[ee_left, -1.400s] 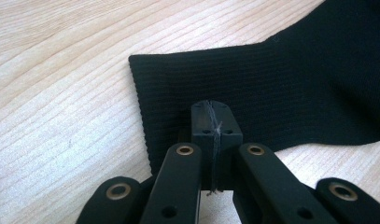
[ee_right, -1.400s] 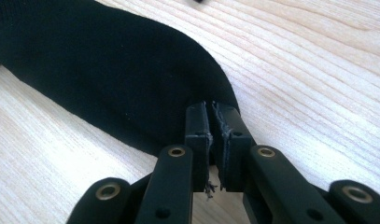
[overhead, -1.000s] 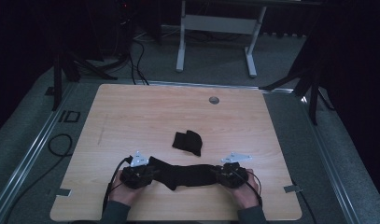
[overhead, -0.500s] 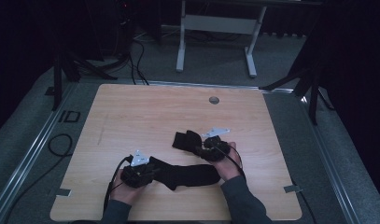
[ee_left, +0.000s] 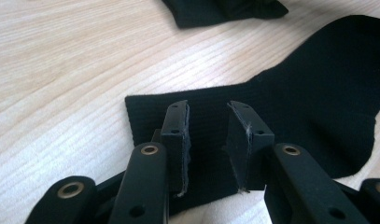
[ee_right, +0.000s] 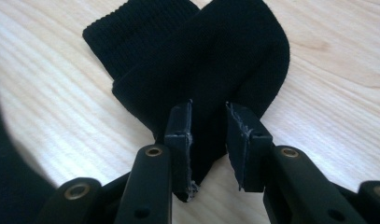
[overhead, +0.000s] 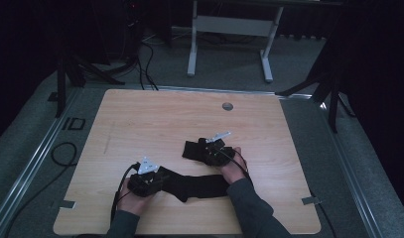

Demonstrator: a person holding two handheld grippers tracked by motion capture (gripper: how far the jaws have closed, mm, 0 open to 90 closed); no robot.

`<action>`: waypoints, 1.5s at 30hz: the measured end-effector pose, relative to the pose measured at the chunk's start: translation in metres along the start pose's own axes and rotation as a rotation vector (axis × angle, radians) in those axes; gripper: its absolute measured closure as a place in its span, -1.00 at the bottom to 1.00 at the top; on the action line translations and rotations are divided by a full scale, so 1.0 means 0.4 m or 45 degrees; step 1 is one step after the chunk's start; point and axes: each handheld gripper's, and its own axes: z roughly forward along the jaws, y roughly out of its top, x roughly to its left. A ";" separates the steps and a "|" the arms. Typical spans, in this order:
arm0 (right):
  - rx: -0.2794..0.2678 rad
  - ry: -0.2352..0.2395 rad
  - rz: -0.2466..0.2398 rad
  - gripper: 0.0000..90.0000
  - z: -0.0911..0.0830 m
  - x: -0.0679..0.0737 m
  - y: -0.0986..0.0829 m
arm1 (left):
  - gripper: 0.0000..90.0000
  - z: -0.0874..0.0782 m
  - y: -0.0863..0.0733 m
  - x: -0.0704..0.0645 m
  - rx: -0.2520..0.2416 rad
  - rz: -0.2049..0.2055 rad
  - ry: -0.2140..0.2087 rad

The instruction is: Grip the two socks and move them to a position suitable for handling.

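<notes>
A long black sock [overhead: 194, 186] lies flat across the front of the wooden table [overhead: 155, 119]. My left gripper [overhead: 159, 179] is at its left end. In the left gripper view this gripper [ee_left: 208, 106] is open, its jaws straddling the ribbed cuff of the flat sock [ee_left: 309, 93]. A second black sock, folded [overhead: 191, 148], lies just behind. My right gripper [overhead: 205, 150] is at the right edge of that sock. In the right gripper view it [ee_right: 208, 106] is open, with the folded sock [ee_right: 201, 56] lying under and between the jaws.
A round cable hole [overhead: 228, 106] sits near the table's far edge. Beyond the table are a white stand frame [overhead: 229, 29] and floor cables [overhead: 65, 153]. Tape marks [overhead: 310, 200] lie at the front corners.
My right gripper has left the right end of the flat sock and moved back and left to the folded sock. The left gripper has stayed at the cuff.
</notes>
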 end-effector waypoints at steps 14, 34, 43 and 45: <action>0.013 0.080 -0.016 0.55 0.013 0.079 0.017 | 0.99 0.071 0.077 0.019 0.019 0.014 0.048; 0.031 0.097 -0.007 0.83 0.012 0.088 0.024 | 1.00 0.164 0.118 0.027 0.097 -0.018 0.131; 0.001 0.140 0.034 0.87 -0.024 0.063 0.004 | 1.00 0.166 0.121 0.029 0.100 -0.018 0.136; -0.011 0.130 0.037 0.87 -0.039 0.052 -0.004 | 1.00 0.167 0.121 0.027 0.098 -0.019 0.141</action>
